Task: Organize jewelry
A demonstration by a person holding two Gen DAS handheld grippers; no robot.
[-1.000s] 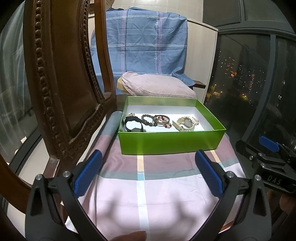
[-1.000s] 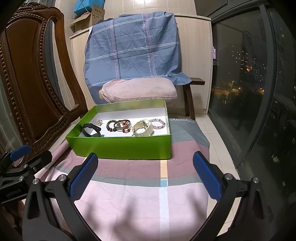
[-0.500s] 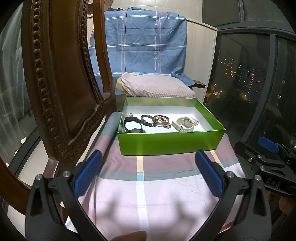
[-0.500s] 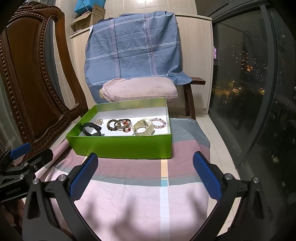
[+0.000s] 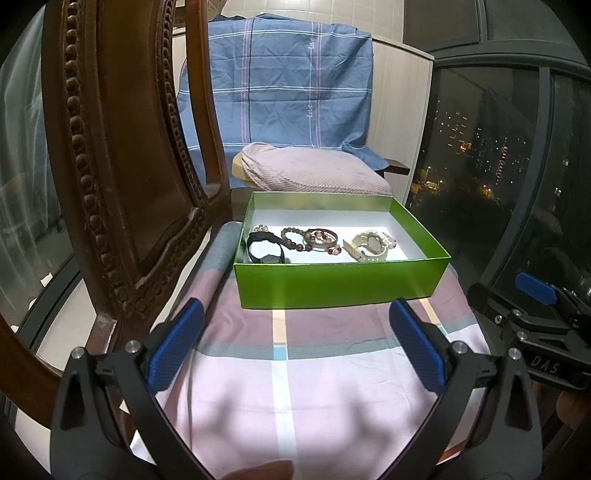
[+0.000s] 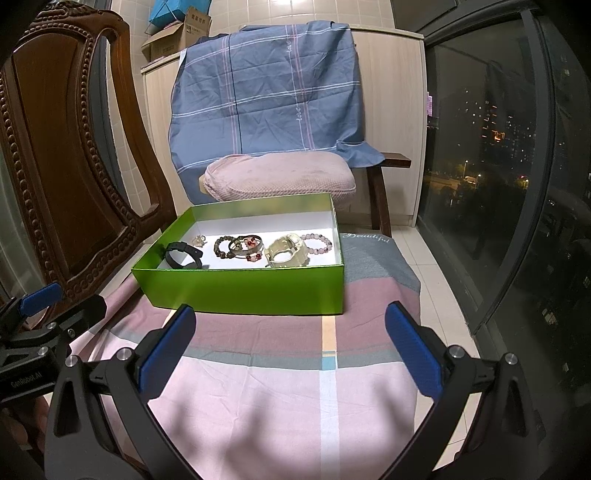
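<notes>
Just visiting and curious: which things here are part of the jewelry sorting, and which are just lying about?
Part of the job:
green box
black band
bead bracelets
cream watch
pink bracelet

Lying about:
chair
blue cloth
pillow
cardboard box

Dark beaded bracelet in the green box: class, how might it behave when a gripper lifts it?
The dark beaded bracelet looks strung, so it will probably sag. Round beads may slip between pads. It touches the silver bangle, which might shift.

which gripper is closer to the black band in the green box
Left, though only slightly. The left gripper sits short of the box, nearly in line with the black band. The right gripper is equally short but offset to the band's right.
</notes>
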